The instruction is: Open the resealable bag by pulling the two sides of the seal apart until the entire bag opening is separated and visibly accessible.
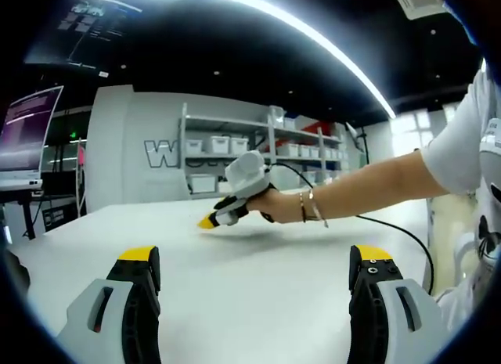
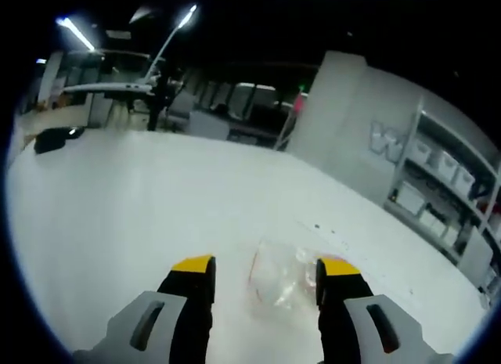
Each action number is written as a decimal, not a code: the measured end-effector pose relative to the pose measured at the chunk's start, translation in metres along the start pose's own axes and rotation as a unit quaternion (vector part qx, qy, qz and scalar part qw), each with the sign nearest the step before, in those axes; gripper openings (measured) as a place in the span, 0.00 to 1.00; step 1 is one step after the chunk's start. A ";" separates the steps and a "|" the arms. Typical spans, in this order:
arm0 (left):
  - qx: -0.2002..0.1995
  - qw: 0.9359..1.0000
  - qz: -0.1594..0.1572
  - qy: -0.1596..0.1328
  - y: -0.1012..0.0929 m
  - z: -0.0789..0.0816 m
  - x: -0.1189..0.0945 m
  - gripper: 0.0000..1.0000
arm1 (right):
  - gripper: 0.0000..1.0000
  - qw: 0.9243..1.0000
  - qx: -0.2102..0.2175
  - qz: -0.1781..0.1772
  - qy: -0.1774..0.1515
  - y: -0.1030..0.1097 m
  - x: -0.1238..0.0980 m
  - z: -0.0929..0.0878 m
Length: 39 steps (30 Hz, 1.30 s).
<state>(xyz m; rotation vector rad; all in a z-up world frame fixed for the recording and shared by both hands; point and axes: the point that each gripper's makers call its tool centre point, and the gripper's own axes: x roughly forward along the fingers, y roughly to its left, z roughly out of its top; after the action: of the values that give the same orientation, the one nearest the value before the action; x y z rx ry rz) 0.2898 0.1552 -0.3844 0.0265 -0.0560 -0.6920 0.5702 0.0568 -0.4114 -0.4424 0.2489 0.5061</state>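
Note:
A clear resealable bag [image 2: 283,279] lies flat and crumpled on the white table [image 2: 141,215], just ahead of my right gripper [image 2: 266,268]. Its jaws stand open, the bag showing between the yellow-tipped fingers [image 2: 193,264], nearer the right one. My left gripper [image 1: 254,258] is open over bare table, nothing between its fingers [image 1: 138,256]. In the left gripper view the right gripper [image 1: 213,220] shows farther out over the table, held by a person's hand with bracelets at the wrist; its yellow tip points left and down toward the tabletop.
A cable [image 1: 399,235] trails from the hand-held gripper across the table to the right. Shelves with white bins [image 1: 235,149] line the back wall. A monitor [image 1: 27,133] stands at the left. A dark object [image 2: 51,138] sits at the table's far left corner.

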 end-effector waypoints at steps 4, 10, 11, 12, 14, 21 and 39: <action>0.000 1.000 0.001 0.000 0.000 0.000 0.000 1.00 | 0.58 1.000 0.004 -0.001 -0.002 0.006 -0.013 -0.001; 0.001 1.000 0.002 0.000 0.001 0.000 0.000 1.00 | 0.69 1.000 0.025 0.003 -0.001 0.005 -0.011 -0.006; 0.002 1.000 0.002 0.000 0.001 -0.001 0.000 1.00 | 0.70 1.000 0.026 0.005 -0.003 0.005 -0.010 -0.007; 0.002 1.000 0.002 0.000 0.001 -0.001 0.000 1.00 | 0.72 1.000 0.027 0.005 -0.003 0.005 -0.010 -0.008; 0.001 1.000 0.002 0.000 0.001 0.000 0.000 1.00 | 0.76 0.999 0.033 0.006 -0.007 0.003 -0.010 -0.008; 0.002 1.000 0.002 0.001 0.001 -0.001 0.000 1.00 | 0.87 0.999 0.046 0.004 -0.022 0.009 -0.028 -0.010; 0.005 1.000 0.000 0.006 0.002 -0.001 0.000 1.00 | 0.99 0.995 0.080 0.001 -0.055 0.014 -0.072 -0.013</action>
<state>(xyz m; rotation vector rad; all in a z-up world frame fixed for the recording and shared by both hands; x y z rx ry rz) 0.2908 0.1568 -0.3858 0.0407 -0.0482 -0.6910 0.5000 0.0324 -0.4036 -0.2564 0.1823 0.5068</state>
